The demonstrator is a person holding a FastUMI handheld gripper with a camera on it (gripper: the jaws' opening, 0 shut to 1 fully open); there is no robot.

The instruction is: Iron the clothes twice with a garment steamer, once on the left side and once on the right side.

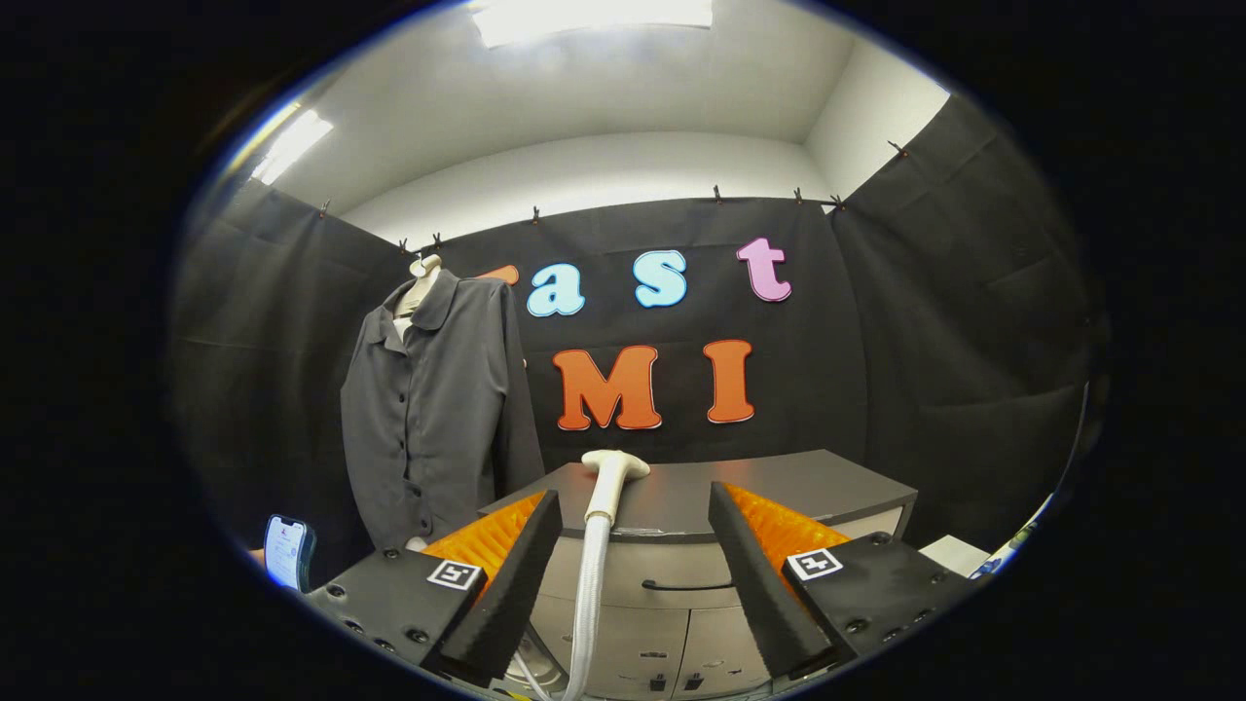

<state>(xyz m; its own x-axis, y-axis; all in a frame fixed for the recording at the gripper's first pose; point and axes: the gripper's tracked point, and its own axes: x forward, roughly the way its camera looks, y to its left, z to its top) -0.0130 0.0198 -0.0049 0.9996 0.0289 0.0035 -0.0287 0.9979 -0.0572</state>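
Dark grey button-front shirt on a mannequin [433, 409] hangs left, untouched. White steamer head with ribbed hose [608, 477] rests on the grey cabinet top [779, 482], ahead between the fingers. Gripper [633, 545] wide open, holding nothing. Both passes still to do.

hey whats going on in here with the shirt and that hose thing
A hand-held gripper is open and holds nothing. Ahead of it, the white garment steamer head lies on a dark-topped cabinet, its ribbed white hose hanging between the fingers. The dark grey button-up shirt hangs on a mannequin beyond the left finger; ironing has not begun.
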